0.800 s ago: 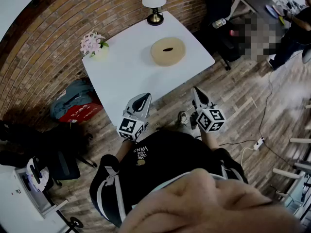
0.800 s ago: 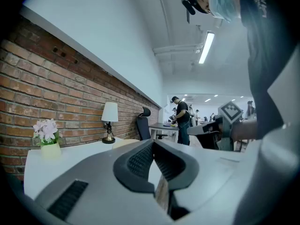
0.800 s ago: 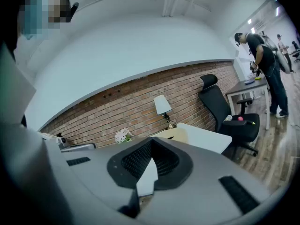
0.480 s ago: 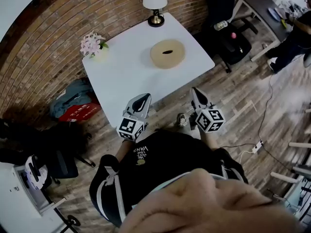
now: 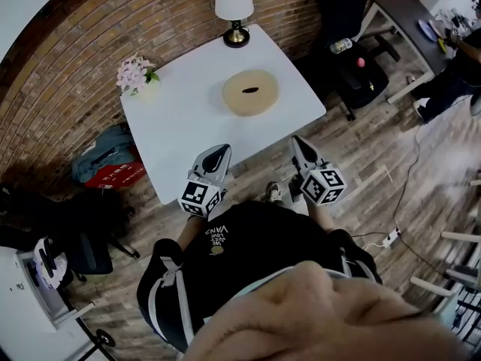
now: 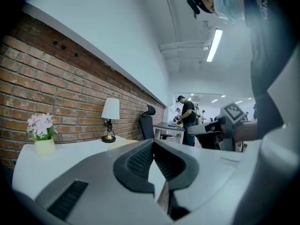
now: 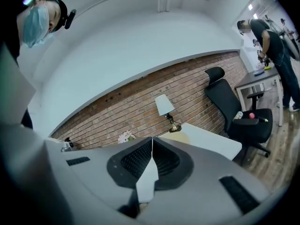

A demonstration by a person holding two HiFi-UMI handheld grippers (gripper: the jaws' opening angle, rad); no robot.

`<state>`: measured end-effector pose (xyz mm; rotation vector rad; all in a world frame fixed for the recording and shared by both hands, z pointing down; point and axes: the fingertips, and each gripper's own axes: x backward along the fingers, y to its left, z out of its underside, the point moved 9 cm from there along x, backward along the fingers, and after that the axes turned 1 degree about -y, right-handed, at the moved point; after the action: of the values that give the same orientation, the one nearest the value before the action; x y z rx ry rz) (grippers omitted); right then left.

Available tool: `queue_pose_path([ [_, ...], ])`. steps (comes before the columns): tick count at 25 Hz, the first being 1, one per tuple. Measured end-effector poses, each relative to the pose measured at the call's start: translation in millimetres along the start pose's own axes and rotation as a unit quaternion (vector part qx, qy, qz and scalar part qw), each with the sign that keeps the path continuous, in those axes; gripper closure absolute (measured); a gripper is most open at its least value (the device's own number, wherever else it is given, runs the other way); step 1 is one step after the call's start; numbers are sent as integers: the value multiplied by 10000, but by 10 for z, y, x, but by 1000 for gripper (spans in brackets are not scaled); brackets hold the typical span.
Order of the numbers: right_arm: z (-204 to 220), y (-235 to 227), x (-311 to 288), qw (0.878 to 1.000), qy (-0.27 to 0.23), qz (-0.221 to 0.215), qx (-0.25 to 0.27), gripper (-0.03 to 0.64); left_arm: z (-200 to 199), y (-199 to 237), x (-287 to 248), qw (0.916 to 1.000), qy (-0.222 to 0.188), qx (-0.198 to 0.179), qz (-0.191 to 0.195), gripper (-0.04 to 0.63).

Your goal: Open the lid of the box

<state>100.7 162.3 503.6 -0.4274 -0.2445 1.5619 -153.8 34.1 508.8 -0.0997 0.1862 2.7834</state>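
Observation:
A round tan box (image 5: 250, 92) with a dark slot in its lid lies on the white table (image 5: 188, 126), toward the far right part of the top. My left gripper (image 5: 220, 151) is shut and empty, hovering over the table's near edge. Off the table's near right corner my right gripper (image 5: 295, 141) is also shut with nothing in it. Both are well short of the box. In the left gripper view the jaws (image 6: 153, 141) meet, and a sliver of the box (image 6: 123, 143) shows behind them. The right gripper (image 7: 152, 139) has its jaws pressed together too.
A white-shaded lamp (image 5: 233, 6) stands at the table's far corner and a pot of pink flowers (image 5: 137, 76) at its left corner. Brick wall runs behind. A black office chair (image 5: 353, 59) and a desk (image 5: 409, 21) stand to the right; bags (image 5: 109, 164) lie on the floor at left.
The view has shifted slightly: table, box, lamp and flowers sit a little further left and up. Both grippers stay shut and in nearly the same place.

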Motion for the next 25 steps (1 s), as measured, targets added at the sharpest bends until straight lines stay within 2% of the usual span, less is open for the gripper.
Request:
queue_pose_path([
  [13, -375, -722, -264, 9988, 216, -423, 94, 612, 5, -227, -712, 9988, -126, 71, -468, 586],
  [25, -477, -1108, -381, 9957, 549, -736, 141, 612, 156, -368, -1003, 9955, -85, 316, -894, 586],
])
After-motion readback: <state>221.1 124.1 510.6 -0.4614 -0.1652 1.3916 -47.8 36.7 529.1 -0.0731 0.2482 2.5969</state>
